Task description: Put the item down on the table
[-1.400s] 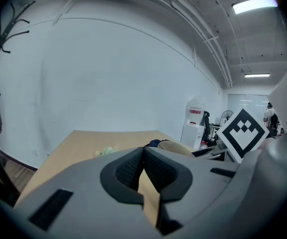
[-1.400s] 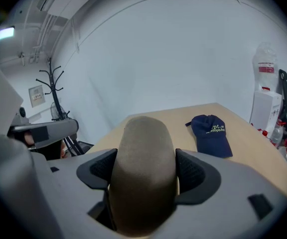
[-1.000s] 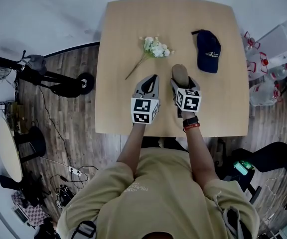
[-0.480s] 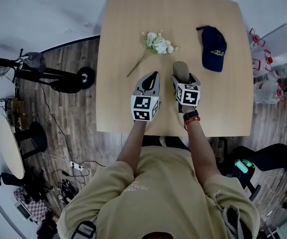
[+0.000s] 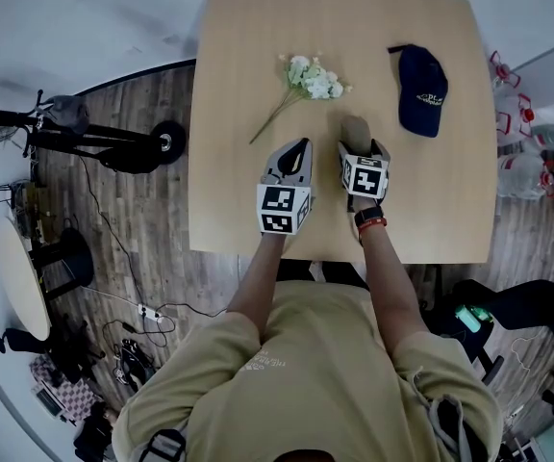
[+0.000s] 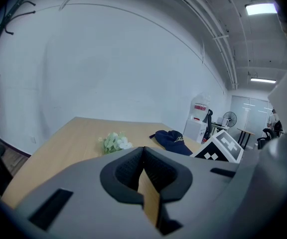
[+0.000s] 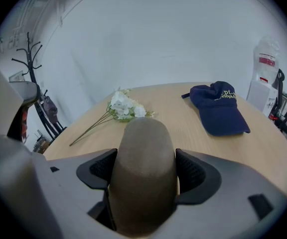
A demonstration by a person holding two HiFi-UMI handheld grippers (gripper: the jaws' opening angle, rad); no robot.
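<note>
Brown item (image 5: 355, 126) sat clamped in the right gripper's (image 5: 362, 150) wide-spread jaws over the table's (image 5: 248, 56) near middle, right of the closed, empty left gripper (image 5: 297, 149); placing seemingly remained: lower to the wood, then release.

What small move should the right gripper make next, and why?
Probably lower the right gripper gently until the brown rounded item rests on the table, and open only then. Its jaws press on both sides of the item, and I cannot tell whether it touches the wood yet. The item sits between the flowers and the navy cap, apart from both.
</note>
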